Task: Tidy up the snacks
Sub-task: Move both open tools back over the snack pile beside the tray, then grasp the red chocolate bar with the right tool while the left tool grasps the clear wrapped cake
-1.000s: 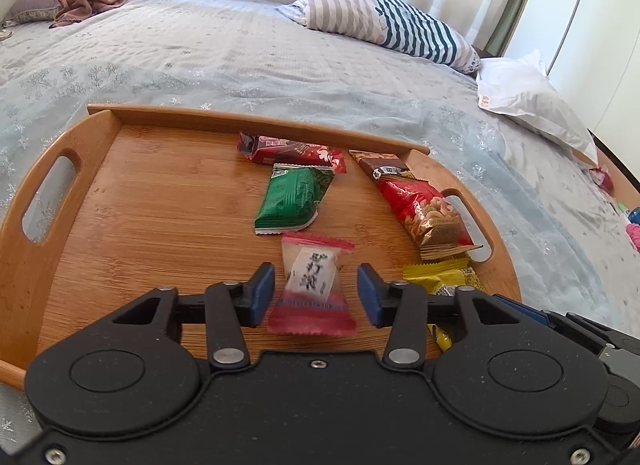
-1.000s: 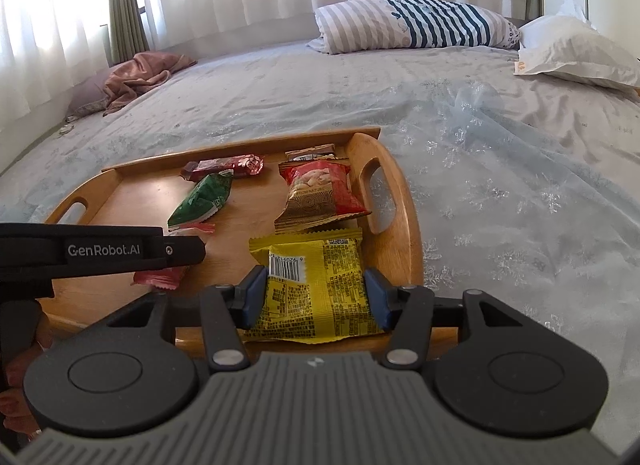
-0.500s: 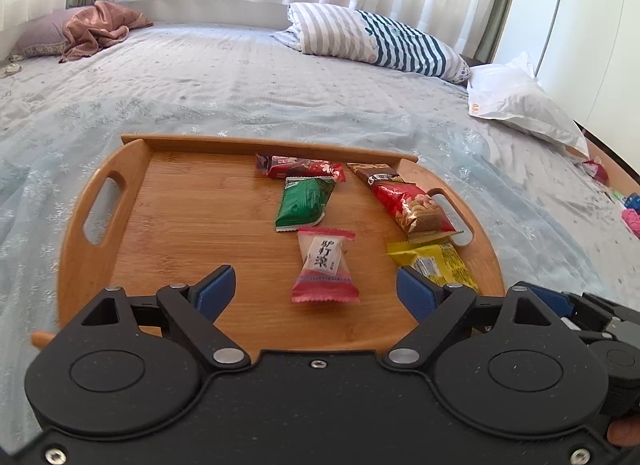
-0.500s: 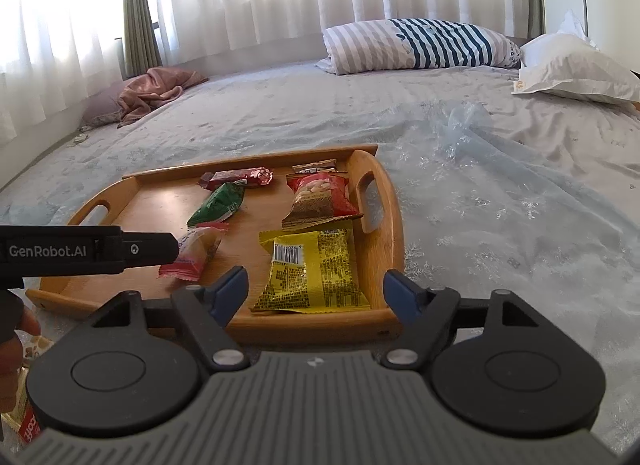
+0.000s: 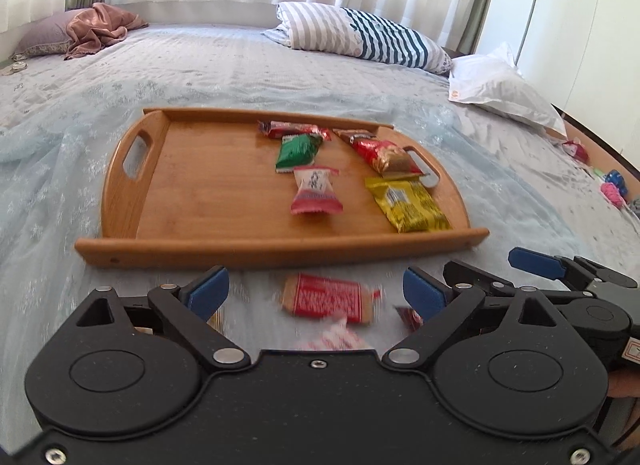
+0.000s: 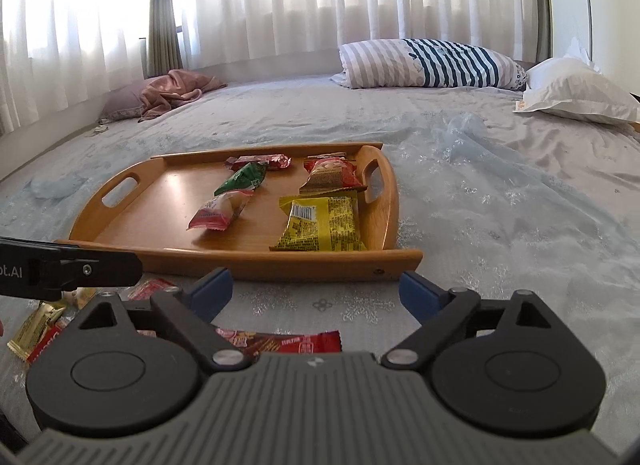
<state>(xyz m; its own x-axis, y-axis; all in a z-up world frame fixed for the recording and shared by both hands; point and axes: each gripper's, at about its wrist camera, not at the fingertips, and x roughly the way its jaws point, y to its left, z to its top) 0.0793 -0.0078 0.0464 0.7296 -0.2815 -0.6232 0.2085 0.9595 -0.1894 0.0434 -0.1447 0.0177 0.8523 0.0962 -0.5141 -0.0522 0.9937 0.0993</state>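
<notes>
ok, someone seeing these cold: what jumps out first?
The wooden tray on the pale blue bedspread, its snacks crowded to the right end: the yellow packet near the front rim, the pink-and-white candy beside it. Then the loose red-wrapped snack on the bed in front of the tray, just ahead of the left tool, whose jaws are opening.

On the left gripper (image 6: 72,271), entering at nine o'clock in the right wrist view, the cut-off letters "ot.AI" showed in white. Print on the yellow packet (image 6: 320,225) and other wrappers was too small to read.
</notes>
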